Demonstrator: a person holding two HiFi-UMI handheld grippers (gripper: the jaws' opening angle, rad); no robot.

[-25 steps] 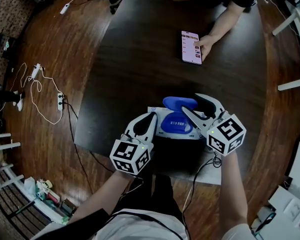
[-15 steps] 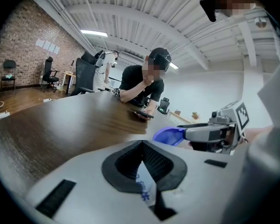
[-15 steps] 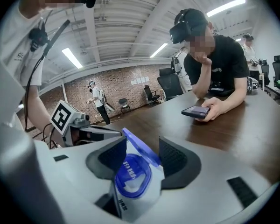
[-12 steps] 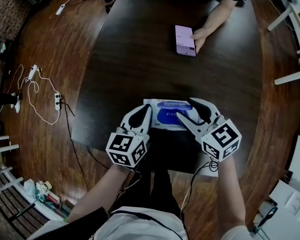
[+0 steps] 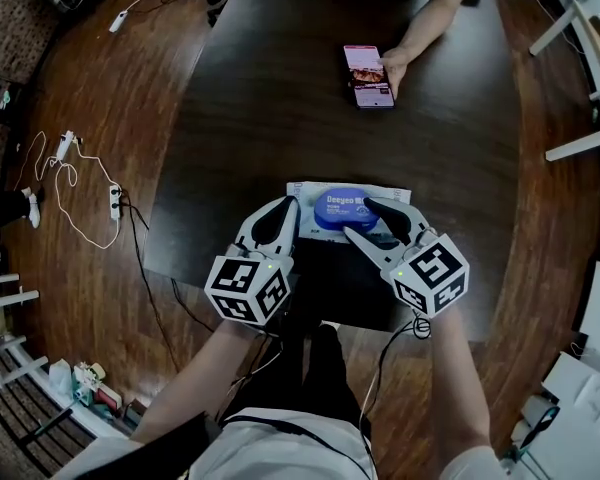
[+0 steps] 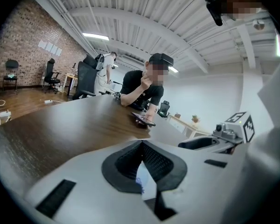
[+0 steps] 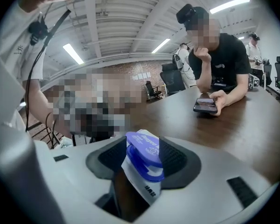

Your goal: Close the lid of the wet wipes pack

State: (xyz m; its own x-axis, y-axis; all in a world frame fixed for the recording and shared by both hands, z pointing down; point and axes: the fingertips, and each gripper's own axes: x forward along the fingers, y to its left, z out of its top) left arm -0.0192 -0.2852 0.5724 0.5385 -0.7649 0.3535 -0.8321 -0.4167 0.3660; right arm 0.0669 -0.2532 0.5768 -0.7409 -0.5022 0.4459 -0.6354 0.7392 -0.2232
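The left claw [image 5: 288, 216] is pinching the near left edge of the wipes pack [image 5: 302, 194], which is lying on the surface [image 5: 280, 98]. The right claw [image 5: 370, 223] is squeezing the blue lid [image 5: 344, 208] and the pack between its jaws.

- "Deeyeo" in white on the blue lid [image 5: 346, 207]; the word after it is too small to read.
- In the right gripper view the same lid print runs sideways and only partly reads.
- Small dark characters on the white pack [image 7: 138, 179]: illegible.
- Black-and-white square markers, with no letters, on the cube [image 5: 245, 290] of the left gripper [image 5: 292, 206] and on the cube [image 5: 428, 275] of the right gripper [image 5: 358, 217].
- Phone [image 5: 368, 75] screen: pictures only, no legible text.
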